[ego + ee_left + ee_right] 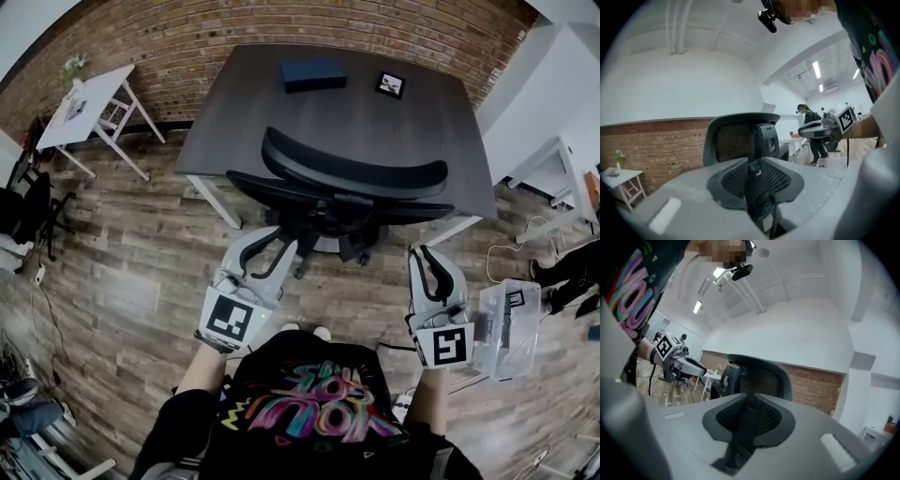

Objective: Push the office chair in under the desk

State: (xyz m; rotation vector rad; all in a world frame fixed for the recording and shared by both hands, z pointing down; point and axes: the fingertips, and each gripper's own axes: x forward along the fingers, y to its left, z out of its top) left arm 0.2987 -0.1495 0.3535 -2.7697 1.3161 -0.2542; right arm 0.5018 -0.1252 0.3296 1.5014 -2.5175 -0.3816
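The black office chair (pixel 356 173) stands at the near edge of the dark desk (pixel 234 112), its seat partly under the top and its curved backrest toward me. My left gripper (pixel 286 240) hovers just behind the chair's left side, jaws a narrow gap apart with nothing between them. My right gripper (pixel 424 253) is behind the chair's right side, apart from it, fingertips together and empty. In the left gripper view the chair's mesh back (pixel 736 138) rises beyond the jaws; the right gripper view shows the same chair back (pixel 757 373).
A blue box (pixel 314 73) and a marker card (pixel 390 84) lie on the desk. A small white table (pixel 89 103) stands far left, a white desk (pixel 553 169) at right. A clear plastic bin (pixel 506 328) sits by my right hand. Cables run across the wood floor.
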